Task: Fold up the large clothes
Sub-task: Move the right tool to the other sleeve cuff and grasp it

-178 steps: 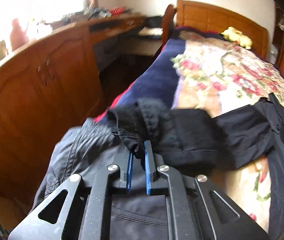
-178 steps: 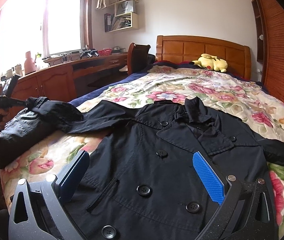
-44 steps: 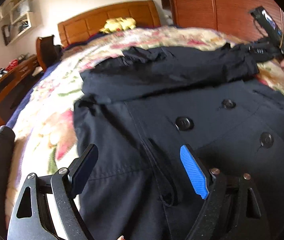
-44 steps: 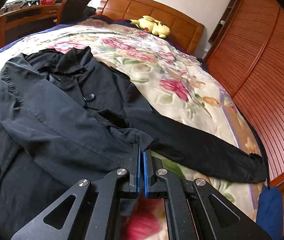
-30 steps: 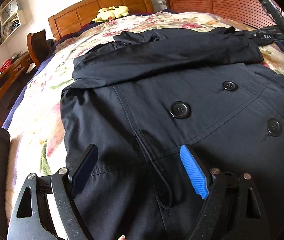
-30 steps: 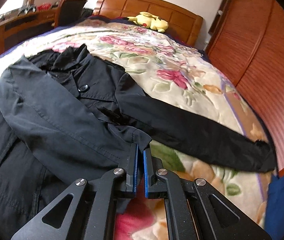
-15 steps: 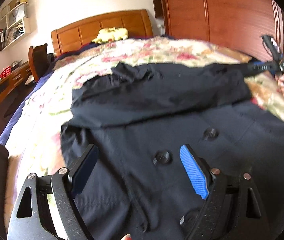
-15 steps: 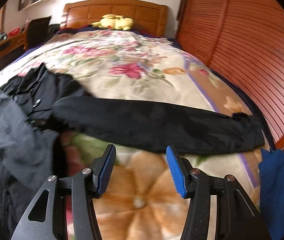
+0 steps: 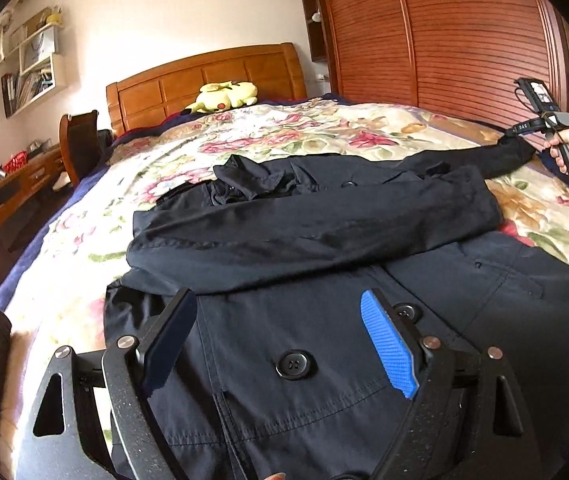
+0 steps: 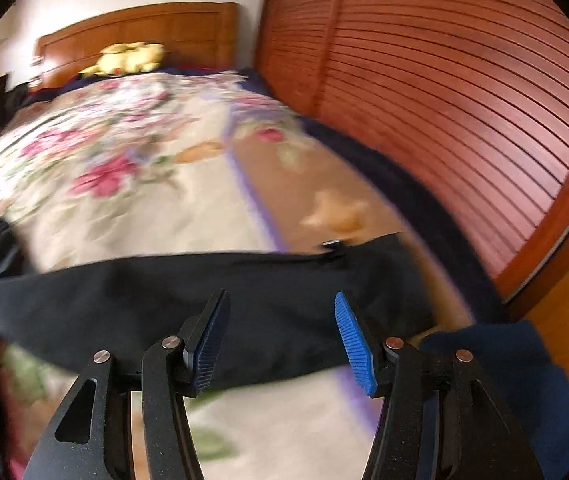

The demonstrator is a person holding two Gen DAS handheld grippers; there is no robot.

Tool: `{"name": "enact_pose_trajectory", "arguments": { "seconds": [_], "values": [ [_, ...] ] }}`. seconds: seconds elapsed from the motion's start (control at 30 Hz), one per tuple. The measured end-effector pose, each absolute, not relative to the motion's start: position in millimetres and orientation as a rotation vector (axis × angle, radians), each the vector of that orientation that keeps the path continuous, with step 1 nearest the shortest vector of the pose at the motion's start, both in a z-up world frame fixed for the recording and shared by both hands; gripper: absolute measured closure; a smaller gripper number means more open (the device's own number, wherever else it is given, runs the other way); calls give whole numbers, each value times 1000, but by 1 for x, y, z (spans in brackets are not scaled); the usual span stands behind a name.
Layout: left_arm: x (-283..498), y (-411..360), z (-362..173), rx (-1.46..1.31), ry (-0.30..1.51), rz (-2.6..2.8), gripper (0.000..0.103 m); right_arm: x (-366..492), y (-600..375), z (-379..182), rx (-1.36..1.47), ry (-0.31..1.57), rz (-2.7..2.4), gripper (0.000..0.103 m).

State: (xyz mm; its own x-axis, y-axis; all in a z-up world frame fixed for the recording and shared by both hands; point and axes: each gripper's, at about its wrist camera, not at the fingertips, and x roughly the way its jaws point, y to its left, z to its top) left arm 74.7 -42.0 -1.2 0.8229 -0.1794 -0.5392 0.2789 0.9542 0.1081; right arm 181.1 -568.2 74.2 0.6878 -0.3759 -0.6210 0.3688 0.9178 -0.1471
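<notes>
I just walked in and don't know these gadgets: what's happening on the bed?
A person with a handheld gripper in each hand is folding a black coat on the floral bedspread. One sleeve already lies folded across the chest. The right gripper, its jaws having just opened and empty, hangs over the other sleeve, which is stretched out sideways. The left gripper hovers open over the coat's buttoned front.

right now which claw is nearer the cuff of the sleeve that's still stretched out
Right. The right claw hangs open just above the outstretched sleeve, close to its cuff. The left claw is open over the coat's buttoned front, far across the bed.
</notes>
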Motion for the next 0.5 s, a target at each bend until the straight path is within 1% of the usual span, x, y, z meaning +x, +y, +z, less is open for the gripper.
{"name": "enact_pose_trajectory", "arguments": {
  "seconds": [0.17, 0.5],
  "values": [
    [77, -39, -6, 154, 576, -272, 18, 199, -605, 76, 14, 737, -481, 47],
    [81, -38, -13, 144, 600, -264, 18, 241, -636, 47, 48, 863, -508, 47]
  ]
}}
